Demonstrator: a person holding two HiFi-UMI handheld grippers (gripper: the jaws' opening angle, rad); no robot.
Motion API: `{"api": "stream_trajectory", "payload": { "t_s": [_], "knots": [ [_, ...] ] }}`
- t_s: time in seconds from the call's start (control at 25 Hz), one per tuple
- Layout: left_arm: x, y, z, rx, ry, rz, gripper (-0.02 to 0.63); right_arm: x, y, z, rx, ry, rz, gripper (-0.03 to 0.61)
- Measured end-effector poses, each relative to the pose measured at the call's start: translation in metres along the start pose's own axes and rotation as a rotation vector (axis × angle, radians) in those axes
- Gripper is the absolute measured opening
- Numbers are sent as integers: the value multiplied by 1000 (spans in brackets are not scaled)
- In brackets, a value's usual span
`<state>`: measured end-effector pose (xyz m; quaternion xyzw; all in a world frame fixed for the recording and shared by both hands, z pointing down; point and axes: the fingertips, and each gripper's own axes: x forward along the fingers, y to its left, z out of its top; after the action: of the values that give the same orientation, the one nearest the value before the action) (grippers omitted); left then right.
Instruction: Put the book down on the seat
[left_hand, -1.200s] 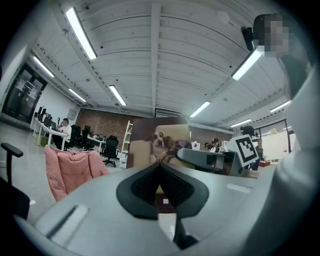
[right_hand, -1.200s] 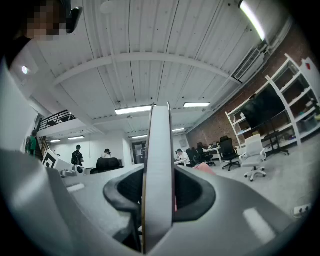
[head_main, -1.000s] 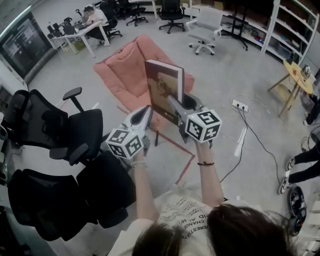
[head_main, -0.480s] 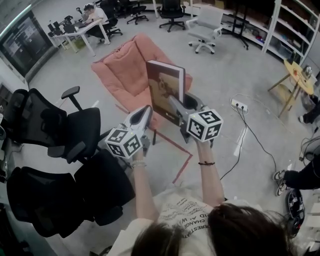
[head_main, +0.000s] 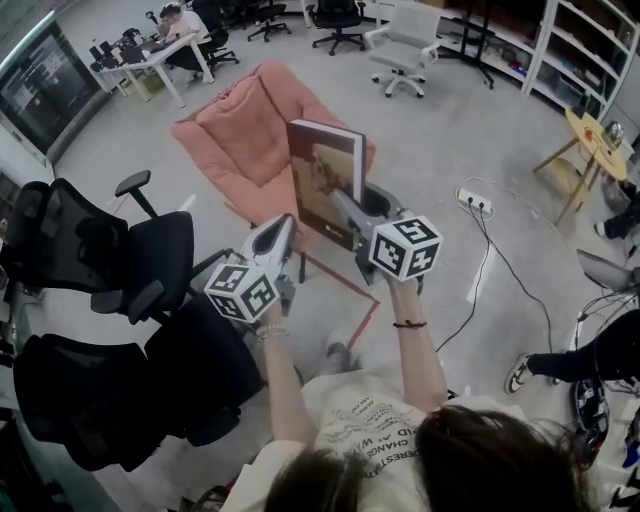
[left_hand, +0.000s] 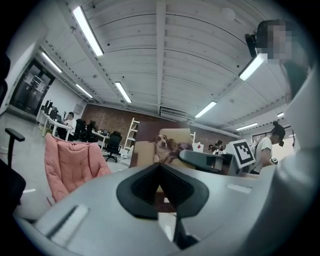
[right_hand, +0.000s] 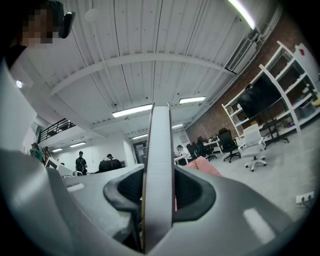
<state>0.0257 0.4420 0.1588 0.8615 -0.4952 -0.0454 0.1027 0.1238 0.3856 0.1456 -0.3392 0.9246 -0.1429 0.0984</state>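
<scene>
A hardback book (head_main: 325, 180) with a dog picture on its cover stands upright in the air, with my right gripper (head_main: 355, 215) shut on its lower edge. In the right gripper view the book's edge (right_hand: 159, 175) fills the gap between both pads. The seat (head_main: 240, 140), a pink cushioned chair, lies on the floor just beyond and left of the book. My left gripper (head_main: 275, 237) hangs lower left of the book, shut and empty. The left gripper view shows the book cover (left_hand: 162, 147) ahead, with the pink seat (left_hand: 70, 165) to the left.
Black office chairs (head_main: 120, 260) crowd the left side. Red tape lines (head_main: 350, 290) mark the floor below the grippers. A power strip with cable (head_main: 475, 203) lies to the right, near a yellow round table (head_main: 600, 150) and a person's legs (head_main: 590, 360).
The book stays gripped and upright. My left gripper has sunk a little down and left. The seat has shifted left in view, and the legs at the right have stepped closer.
</scene>
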Motion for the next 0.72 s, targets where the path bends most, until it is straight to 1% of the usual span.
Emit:
{"api": "stream_trajectory", "payload": {
  "t_s": [0.12, 0.24, 0.4, 0.56, 0.72],
  "knots": [
    [7, -2, -2, -20, 11, -27, -11, 4, -6, -2, 22, 3, 1, 149],
    [17, 5, -2, -7, 16, -18, -10, 9, -16, -4, 27, 14, -1, 149],
    [34, 22, 0, -38, 2, -28, -11, 25, -29, -6, 19, 30, 0, 149],
    [56, 39, 0, -21, 24, -42, -11, 43, -48, -7, 22, 34, -14, 149],
    [76, 63, -2, -28, 41, -46, -11, 66, -66, -13, 28, 39, -30, 149]
  ]
}}
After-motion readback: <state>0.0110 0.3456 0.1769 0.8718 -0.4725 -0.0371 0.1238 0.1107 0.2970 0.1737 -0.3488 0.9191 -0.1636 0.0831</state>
